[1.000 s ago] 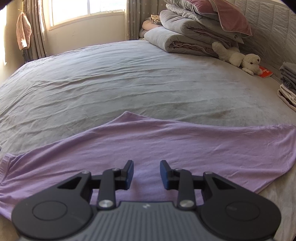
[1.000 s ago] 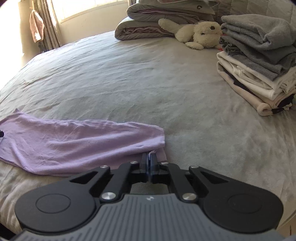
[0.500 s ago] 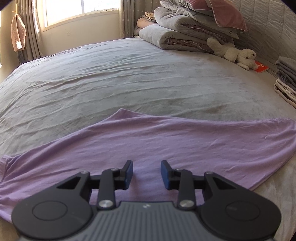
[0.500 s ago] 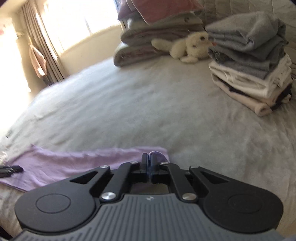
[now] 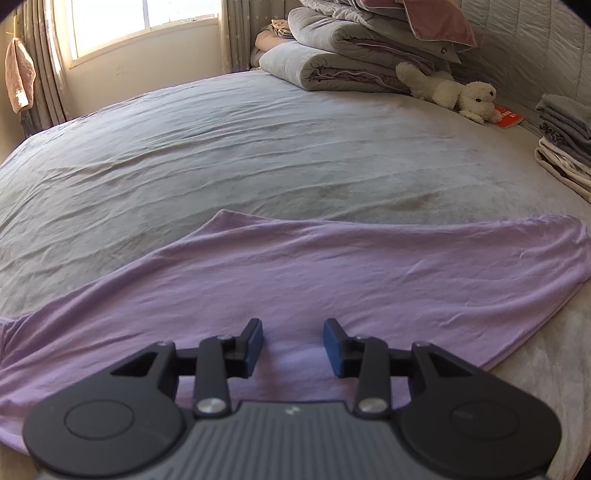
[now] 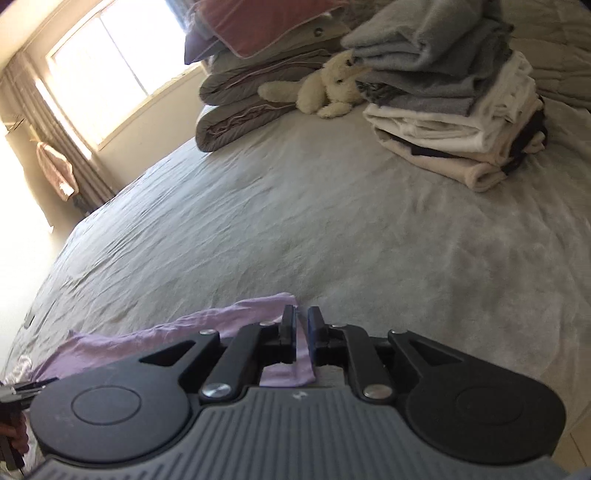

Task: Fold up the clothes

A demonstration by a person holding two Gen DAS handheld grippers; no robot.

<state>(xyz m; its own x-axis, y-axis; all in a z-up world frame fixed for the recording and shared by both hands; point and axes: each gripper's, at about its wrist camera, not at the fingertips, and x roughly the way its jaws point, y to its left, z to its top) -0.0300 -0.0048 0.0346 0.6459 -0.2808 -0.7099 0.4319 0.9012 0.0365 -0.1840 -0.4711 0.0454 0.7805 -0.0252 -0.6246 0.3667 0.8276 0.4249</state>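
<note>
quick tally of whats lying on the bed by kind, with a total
purple garment spread flat: 1
stacks of folded clothes: 1
piles of folded bedding: 1
plush toys: 1
red booklets: 1
total: 5

**Two wrist cameras, low over my bed**

My left camera looks level across the lilac garment [image 5: 332, 280] toward the window [image 5: 144, 26]. My right camera sits tilted, nearer the folded stack [image 6: 461, 122]. Both share the plush dog [image 5: 461, 94].
</note>
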